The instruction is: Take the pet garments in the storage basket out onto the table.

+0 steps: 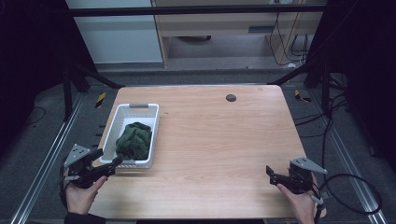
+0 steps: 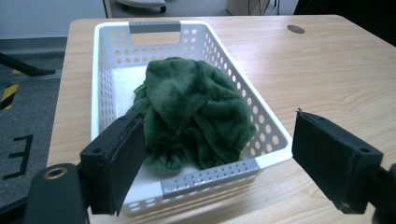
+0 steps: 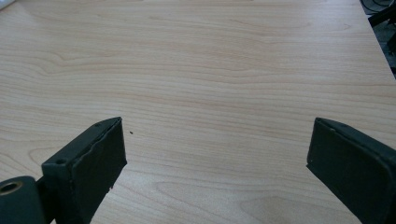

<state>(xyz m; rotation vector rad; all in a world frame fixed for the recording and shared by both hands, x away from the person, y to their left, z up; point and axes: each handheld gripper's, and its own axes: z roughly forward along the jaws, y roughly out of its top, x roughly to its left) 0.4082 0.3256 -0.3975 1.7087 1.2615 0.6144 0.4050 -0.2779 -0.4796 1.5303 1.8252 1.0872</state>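
Green cloth [image 2: 194, 109] bunched in the white basket [image 2: 275, 140] near the desk's [image 1: 224, 140] left edge. Left gripper [image 1: 108, 161] spread wide and empty at the basket's near end, seemingly poised to reach in. Right gripper [image 1: 270, 173] gaping, empty, parked by the near right corner.

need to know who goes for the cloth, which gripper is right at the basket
The left gripper: its open jaws sit at the near end of the basket holding the green cloth. The right gripper is over bare table.
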